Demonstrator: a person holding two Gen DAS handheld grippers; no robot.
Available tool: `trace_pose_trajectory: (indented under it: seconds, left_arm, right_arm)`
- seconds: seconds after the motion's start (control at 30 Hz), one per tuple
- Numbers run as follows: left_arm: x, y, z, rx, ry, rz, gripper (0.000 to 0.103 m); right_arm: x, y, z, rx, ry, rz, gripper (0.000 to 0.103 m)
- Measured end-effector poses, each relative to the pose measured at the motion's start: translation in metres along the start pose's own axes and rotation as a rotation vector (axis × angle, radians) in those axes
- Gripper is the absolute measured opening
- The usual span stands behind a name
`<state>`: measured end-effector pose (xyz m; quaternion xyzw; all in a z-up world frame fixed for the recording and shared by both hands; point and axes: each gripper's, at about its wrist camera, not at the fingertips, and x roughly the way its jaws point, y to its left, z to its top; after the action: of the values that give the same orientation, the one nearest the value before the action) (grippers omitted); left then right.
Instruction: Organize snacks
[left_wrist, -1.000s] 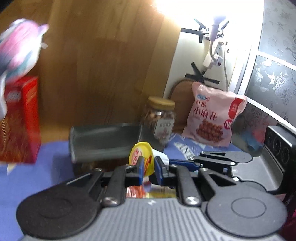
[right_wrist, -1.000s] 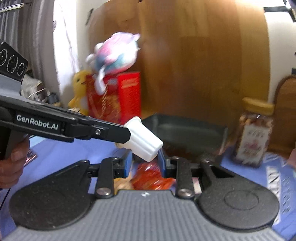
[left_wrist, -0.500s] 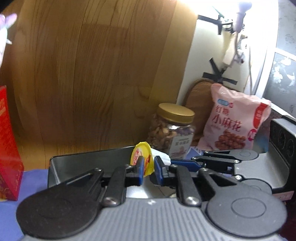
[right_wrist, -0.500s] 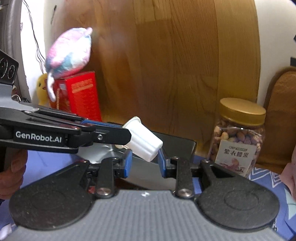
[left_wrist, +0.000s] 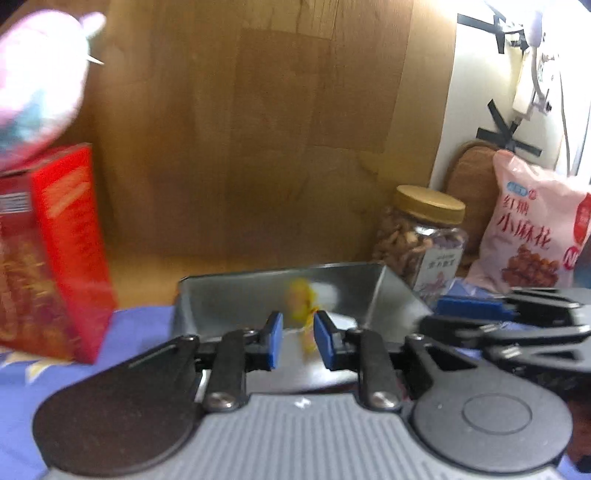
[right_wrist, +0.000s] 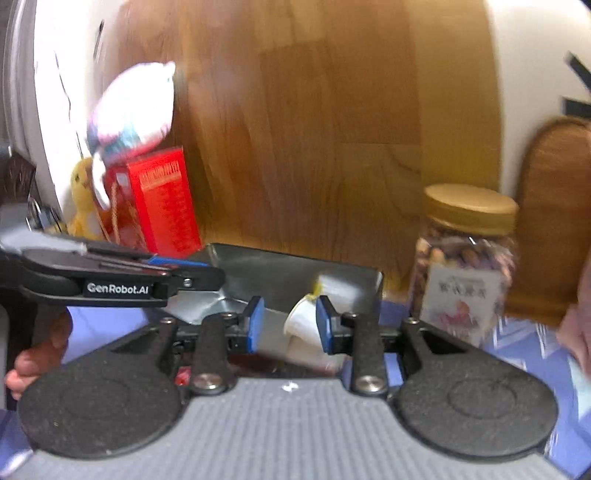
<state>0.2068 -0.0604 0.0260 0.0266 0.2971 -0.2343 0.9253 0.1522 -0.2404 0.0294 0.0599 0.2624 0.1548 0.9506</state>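
Observation:
A small white cup with a yellow foil lid (left_wrist: 308, 301) appears blurred, loose in front of my left gripper (left_wrist: 298, 341) and over the grey metal tray (left_wrist: 221, 295). My left gripper is open and empty. In the right wrist view the cup (right_wrist: 304, 321) lies tilted over the tray (right_wrist: 258, 266), between the fingers of my right gripper (right_wrist: 286, 325), which is open and does not hold it. The left gripper also shows in the right wrist view (right_wrist: 192, 273), to the left above the tray.
A red box (left_wrist: 55, 251) with a plush toy (left_wrist: 37, 85) on top stands left of the tray. A gold-lidded nut jar (left_wrist: 424, 236) and a pink snack bag (left_wrist: 532, 232) stand to the right. A wooden board is behind. The tabletop has a blue cloth.
My left gripper has opened and let go of the cup, which has dropped toward the tray. My right gripper has opened wider. Both views have shifted a little.

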Motion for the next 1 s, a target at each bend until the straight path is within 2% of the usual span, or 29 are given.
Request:
trace_pose_trajectory:
  seconds: [0.17,0.33,0.5,0.53,0.57,0.6,0.77,1.0]
  left_arm:
    - [-0.035,-0.008,-0.027,0.002,0.009,0.068,0.023]
    - [-0.064,-0.015,-0.061,-0.03,0.039,0.043,0.023]
    - [-0.076,-0.029,-0.095,0.001,0.072,0.038,0.023]
    - [-0.075,-0.031,-0.099,0.004,0.076,0.035,0.023]
    - [-0.076,-0.033,-0.102,0.0,0.081,0.026,0.023]
    - [-0.076,-0.034,-0.103,-0.007,0.085,0.01,0.023]
    - [-0.07,-0.037,-0.105,-0.054,0.107,-0.072,0.024]
    - [-0.049,-0.039,-0.11,-0.081,0.164,-0.124,0.025]
  right_arm:
    - [-0.058,0.005,-0.034,0.093,-0.046,0.012,0.034]
    - [-0.101,0.022,-0.08,0.138,-0.03,0.011,0.034]
    - [-0.108,0.044,-0.112,0.089,0.036,-0.014,0.035]
    - [-0.106,0.047,-0.115,0.078,0.044,-0.017,0.038]
    - [-0.105,0.049,-0.118,0.076,0.049,-0.015,0.046]
    - [-0.105,0.05,-0.119,0.078,0.051,-0.012,0.05]
    - [-0.096,0.049,-0.121,0.071,0.071,-0.01,0.05]
    - [-0.08,0.042,-0.125,0.073,0.125,-0.011,0.05]
